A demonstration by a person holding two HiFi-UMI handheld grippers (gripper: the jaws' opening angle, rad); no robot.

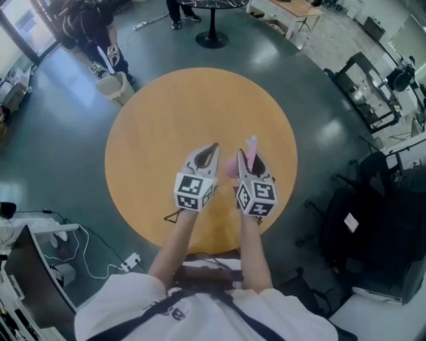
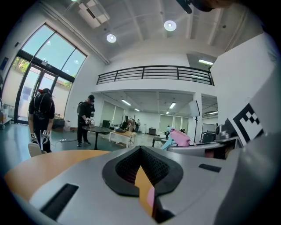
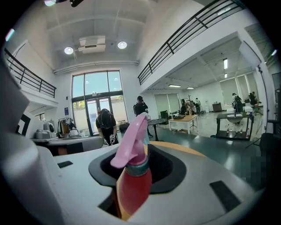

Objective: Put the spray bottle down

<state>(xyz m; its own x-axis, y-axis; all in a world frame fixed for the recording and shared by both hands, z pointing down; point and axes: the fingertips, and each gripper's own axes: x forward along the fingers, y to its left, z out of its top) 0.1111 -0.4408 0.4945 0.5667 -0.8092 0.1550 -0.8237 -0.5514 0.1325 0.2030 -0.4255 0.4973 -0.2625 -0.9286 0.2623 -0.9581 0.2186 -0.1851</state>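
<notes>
My right gripper (image 1: 251, 160) is shut on a spray bottle (image 1: 251, 145) with a red-pink body, a grey collar and a pink trigger head. In the right gripper view the bottle (image 3: 134, 184) stands upright between the dark pads, its head rising above my right gripper (image 3: 145, 151). My left gripper (image 1: 212, 150) hovers just to the left, jaws together with nothing in them. Both are over the near half of the round orange table (image 1: 173, 113). From my left gripper (image 2: 140, 151) I see the bottle's pink head (image 2: 180, 137) to the right. Whether the bottle's base touches the table is hidden.
Nothing else lies on the table top (image 2: 48, 165). A white bin (image 1: 113, 85) and standing people (image 1: 93, 33) are beyond its far left edge. A black pedestal table (image 1: 213, 20) stands behind. A black chair (image 1: 359, 220) is at the right, a desk with cables (image 1: 40, 253) at the near left.
</notes>
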